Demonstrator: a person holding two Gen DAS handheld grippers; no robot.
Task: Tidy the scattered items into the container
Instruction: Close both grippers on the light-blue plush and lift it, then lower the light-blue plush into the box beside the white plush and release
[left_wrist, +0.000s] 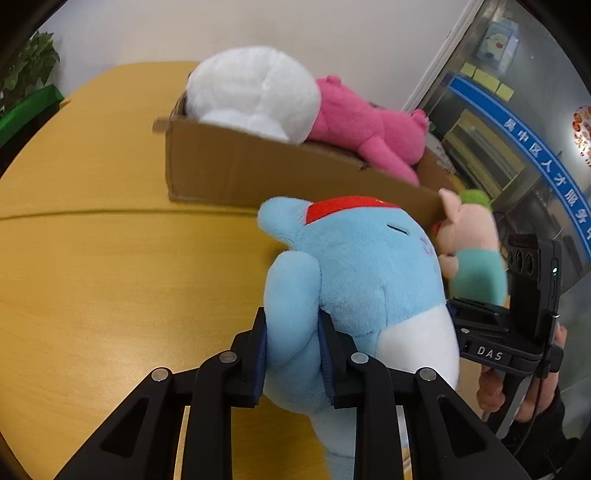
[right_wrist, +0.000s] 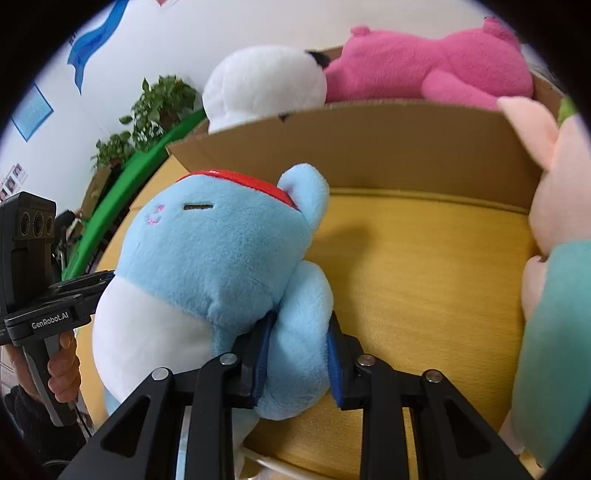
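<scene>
A light-blue plush toy (left_wrist: 354, 266) with a red headband and white belly stands on the yellow table in front of the cardboard box (left_wrist: 236, 170). My left gripper (left_wrist: 293, 350) is shut on one of its arms, the blue pads pressing into the plush. My right gripper (right_wrist: 299, 350) is shut on the blue plush toy's (right_wrist: 218, 254) other arm. The cardboard box (right_wrist: 369, 147) holds a white plush (right_wrist: 262, 81) and a pink plush (right_wrist: 436, 70). A pale-pink pig plush in a teal shirt (right_wrist: 550, 258) stands to the right of the blue toy.
The yellow wooden table (left_wrist: 110, 277) stretches to the left. Green plants (right_wrist: 147, 114) and a green rail stand beyond the table edge. A glass door with a blue banner (left_wrist: 535, 155) is at the right. A hand (right_wrist: 62, 365) holds the other gripper's handle.
</scene>
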